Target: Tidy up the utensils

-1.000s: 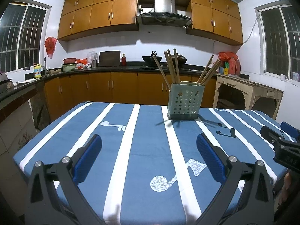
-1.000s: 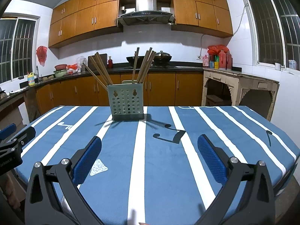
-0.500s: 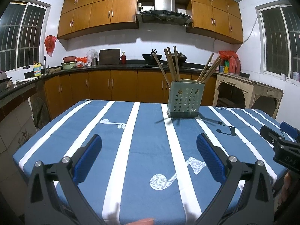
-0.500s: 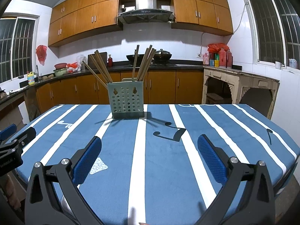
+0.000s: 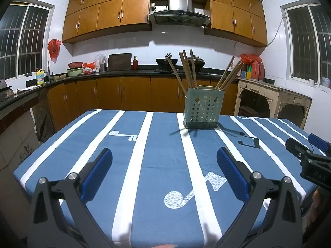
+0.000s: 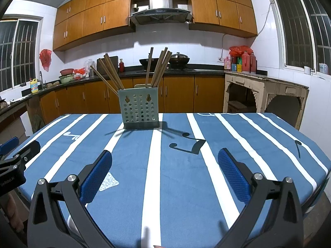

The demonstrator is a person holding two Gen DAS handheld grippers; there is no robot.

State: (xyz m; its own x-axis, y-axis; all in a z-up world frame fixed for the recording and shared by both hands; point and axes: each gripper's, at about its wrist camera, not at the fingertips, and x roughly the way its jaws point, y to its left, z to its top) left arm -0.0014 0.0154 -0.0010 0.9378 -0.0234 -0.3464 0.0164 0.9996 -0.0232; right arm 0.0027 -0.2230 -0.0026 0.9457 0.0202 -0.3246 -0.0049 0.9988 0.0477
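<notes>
Wooden chopsticks stood fanned upward in a green perforated holder at the far side of the blue striped tablecloth, well ahead of both empty, wide-apart grippers, nearer straight ahead of the right gripper than the left gripper.

1. We note matt woven cloth covering the surface.
2. Perforated holder: matt plastic.
3. Chopsticks: bare wood.
4. Left tool pads: textured blue rubber; frame matt black.
</notes>
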